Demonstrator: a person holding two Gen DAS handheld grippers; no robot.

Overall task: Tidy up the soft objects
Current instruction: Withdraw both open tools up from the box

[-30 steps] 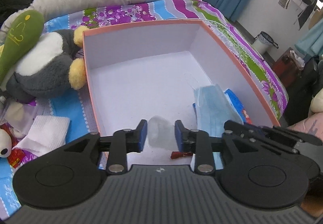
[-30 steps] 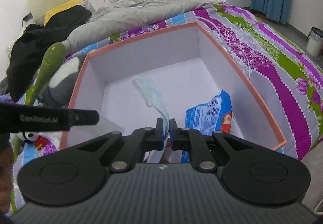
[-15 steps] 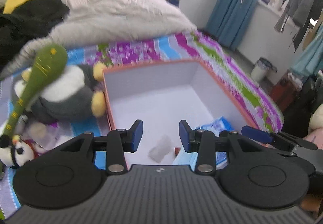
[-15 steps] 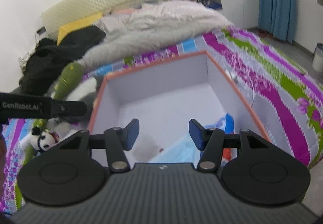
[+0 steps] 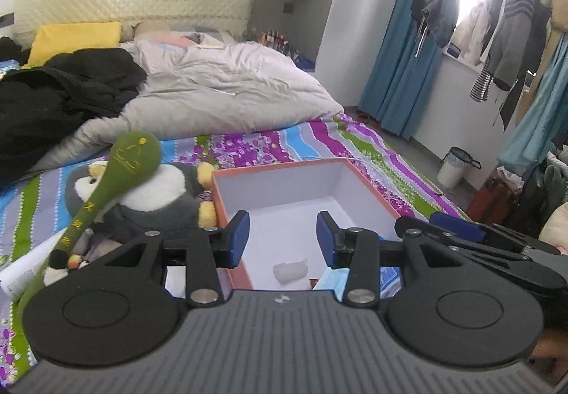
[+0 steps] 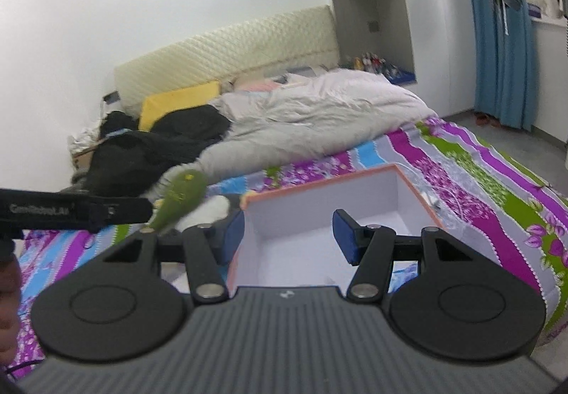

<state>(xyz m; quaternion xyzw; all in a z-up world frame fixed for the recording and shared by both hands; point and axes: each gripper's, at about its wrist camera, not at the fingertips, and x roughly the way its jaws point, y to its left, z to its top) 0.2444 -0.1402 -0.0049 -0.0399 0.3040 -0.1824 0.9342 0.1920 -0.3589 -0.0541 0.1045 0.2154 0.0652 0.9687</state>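
Item: orange-rimmed box, white inside, lay open on the bed over a striped floral sheet. Contents seen in the left wrist view: one small pale wad on the box floor near the front wall, and a light blue face mask beside it, partly hidden by the tool body. The right wrist view showed mostly bare white floor.

Item: left hand-held gripper, jaws parted, nothing between the blue pads; it hung above the near end of the box.

Item: right hand-held gripper, jaws parted somewhat wider, likewise empty, above the same box and aimed along its length.

Item: soft things outside the box, all just left of it. A grey-and-white penguin plush pressed against the box's left wall; a long green plush stick lay across it; a small panda toy sat at the stick's lower end, and a white folded sheet lay further left. A grey duvet and dark clothing occupied the head of the bed, well apart.

Assessment: a deposit appeared complete and the next pickup pending. The green stick, lying on top, looked the sensible first choice. Recommended handling: approach from above, widen the jaws before descent, pinch the narrow shaft and not the bulbous head, and lift clear of the penguin before crossing the box wall. The penguin seemed bulky; a pinch on a wing or foot, with the second tool supporting, would likely serve better than a body grasp.
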